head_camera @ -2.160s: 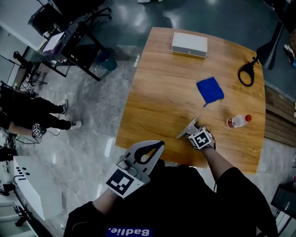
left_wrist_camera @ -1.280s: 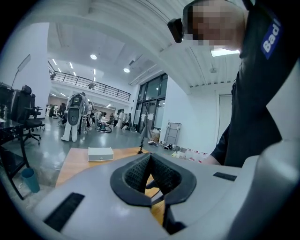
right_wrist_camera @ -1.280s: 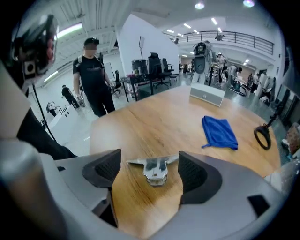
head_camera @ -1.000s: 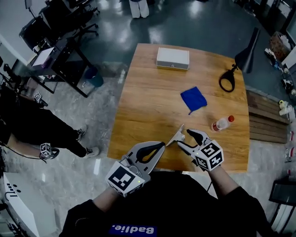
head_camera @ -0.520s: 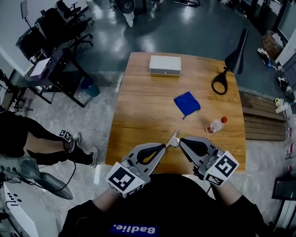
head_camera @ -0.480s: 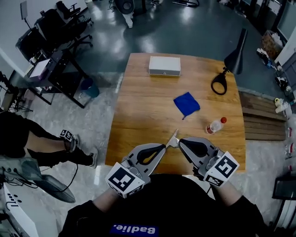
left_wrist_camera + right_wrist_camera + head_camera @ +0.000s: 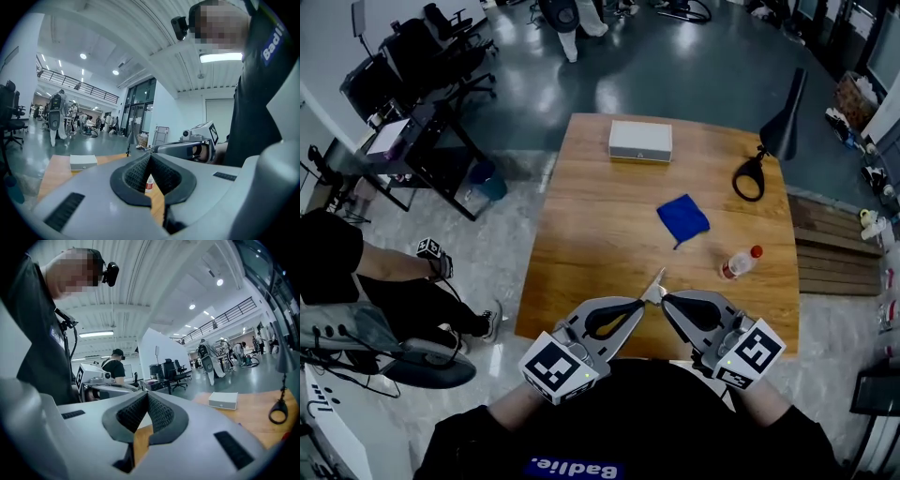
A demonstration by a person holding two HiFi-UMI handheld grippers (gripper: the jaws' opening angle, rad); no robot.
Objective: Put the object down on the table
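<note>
A small flat grey metal piece lies on the wooden table near its front edge. My left gripper and right gripper hover side by side just short of it, tips angled toward each other. Both are shut and hold nothing. In the left gripper view the jaws meet at their tips, and the right gripper's body shows beyond them. The right gripper view shows closed jaws over the table, with the left gripper's marker cube to the left.
Farther back on the table are a blue cloth, a clear bottle with a red cap, a white box and a black lamp with a ring base. A seated person and desks are to the left.
The right gripper let go of the metal piece, drew back toward the front edge and shut. The left gripper stayed put. The piece rests on the table.
</note>
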